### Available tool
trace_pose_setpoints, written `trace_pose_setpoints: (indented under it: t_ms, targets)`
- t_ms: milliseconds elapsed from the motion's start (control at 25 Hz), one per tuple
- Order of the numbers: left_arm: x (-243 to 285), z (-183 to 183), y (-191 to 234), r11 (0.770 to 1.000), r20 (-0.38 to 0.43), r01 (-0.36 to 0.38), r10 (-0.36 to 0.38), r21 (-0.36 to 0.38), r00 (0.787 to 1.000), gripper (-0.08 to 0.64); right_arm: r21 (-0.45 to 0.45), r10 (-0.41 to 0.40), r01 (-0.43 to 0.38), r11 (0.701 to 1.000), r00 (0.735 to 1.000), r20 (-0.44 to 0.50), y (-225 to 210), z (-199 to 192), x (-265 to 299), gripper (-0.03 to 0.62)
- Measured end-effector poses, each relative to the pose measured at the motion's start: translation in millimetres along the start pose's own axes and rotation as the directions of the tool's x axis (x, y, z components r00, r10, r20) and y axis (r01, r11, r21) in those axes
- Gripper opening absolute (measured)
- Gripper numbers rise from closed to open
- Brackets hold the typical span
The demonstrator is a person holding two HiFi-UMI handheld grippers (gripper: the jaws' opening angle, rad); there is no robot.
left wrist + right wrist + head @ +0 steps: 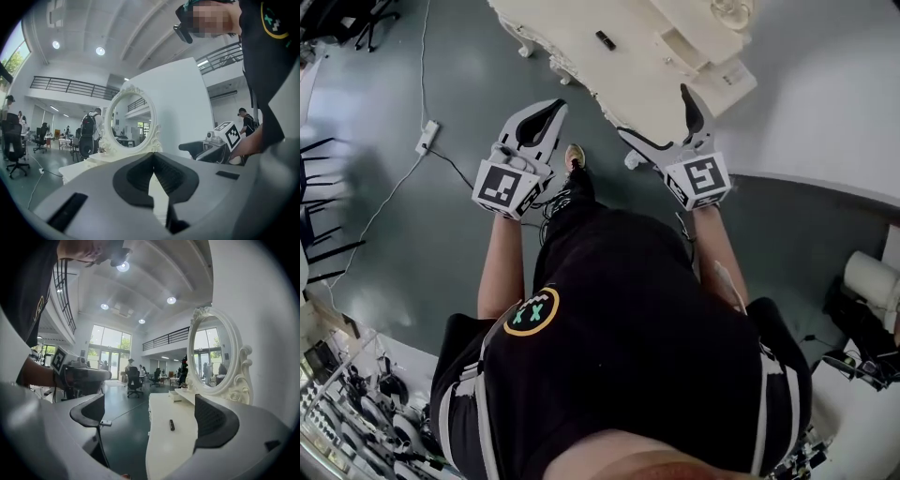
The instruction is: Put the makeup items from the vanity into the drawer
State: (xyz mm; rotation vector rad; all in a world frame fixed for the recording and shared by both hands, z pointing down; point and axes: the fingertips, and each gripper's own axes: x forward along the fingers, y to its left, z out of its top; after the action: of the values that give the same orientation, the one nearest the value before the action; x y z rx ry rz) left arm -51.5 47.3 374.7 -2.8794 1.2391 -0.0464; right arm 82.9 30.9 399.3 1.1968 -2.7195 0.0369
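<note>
My left gripper (153, 160) has its ribbed black rubber fingers (133, 176) pressed together at the tips, with nothing gripped. My right gripper (152, 416) holds its fingers (216, 420) wide and empty. They frame a small dark oblong makeup item (171, 424) that lies flat on the smooth cream table (164, 446), well ahead of them. An oval mirror (211, 352) in a carved, scrolled frame stands at the table's back. A white power strip (427, 137) lies on the grey-green floor (441, 84).
</note>
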Motion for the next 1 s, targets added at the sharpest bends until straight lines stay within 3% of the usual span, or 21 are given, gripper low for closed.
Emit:
trace_pose_setpoints:
  t_ms: [240, 560, 1000]
  targets:
    - [33.6, -6.9, 79.0, 0.998, -0.012, 0.064, -0.065, -0.029, 0.998, 0.02, 0.016, -0.05, 0.051, 0.999, 0.997, -0.052, -25.7, -0.5, 81.4, 0.598]
    - [61.6, -20.1, 152.0, 0.989, -0.045, 0.148, -0.149, -0.027, 0.988, 0.02, 0.019, -0.114, 0.117, 0.993, 0.987, -0.111, -47.8, -10.2, 164.6, 0.598]
    - [88.4, -35.4, 182.4, 0.989, -0.054, 0.138, -0.141, -0.058, 0.989, 0.02, 0.03, -0.137, 0.146, 0.989, 0.967, -0.213, -104.8, -89.0, 239.5, 0.598]
